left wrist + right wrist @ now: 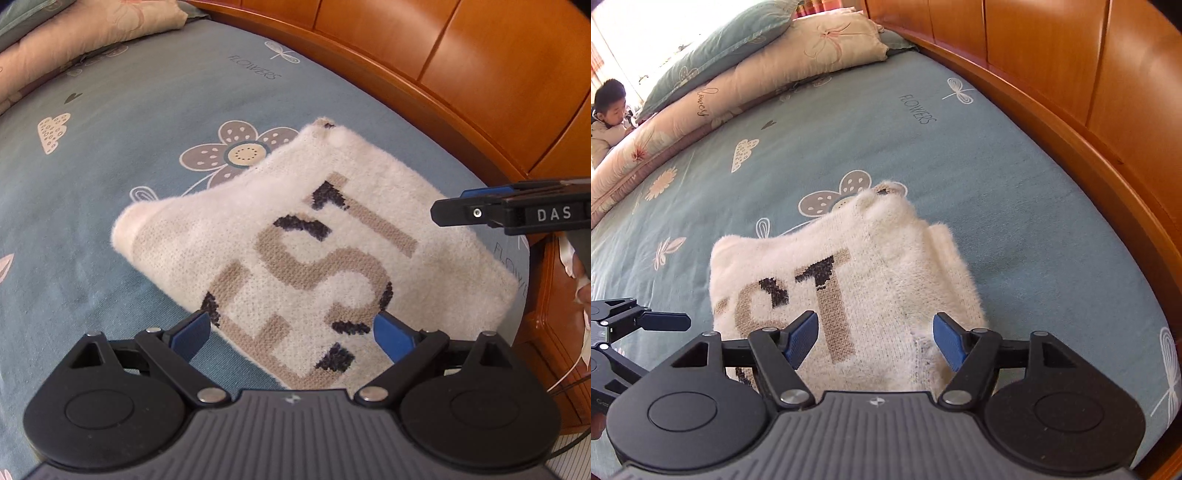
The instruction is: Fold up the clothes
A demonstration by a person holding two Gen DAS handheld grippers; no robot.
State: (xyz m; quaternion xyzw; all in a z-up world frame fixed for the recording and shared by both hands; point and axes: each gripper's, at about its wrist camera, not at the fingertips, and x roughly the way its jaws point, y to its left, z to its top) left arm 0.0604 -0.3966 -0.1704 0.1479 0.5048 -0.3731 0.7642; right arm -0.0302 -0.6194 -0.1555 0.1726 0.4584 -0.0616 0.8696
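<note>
2 wide-open grippers, left gripper [291, 332] and right gripper [873, 339], hover over the folded sweater [314, 251].

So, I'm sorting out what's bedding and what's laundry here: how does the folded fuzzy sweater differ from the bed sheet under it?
The sweater is cream and fuzzy knit; the bed sheet is smooth and grey-blue.
The sweater carries big tan block letters with dark patches; the sheet has small flowers, clouds and the word FLOWERS.
The sweater is a compact folded bundle; the sheet lies spread flat across the bed.
Both are fabric, and neither is gripped.
</note>
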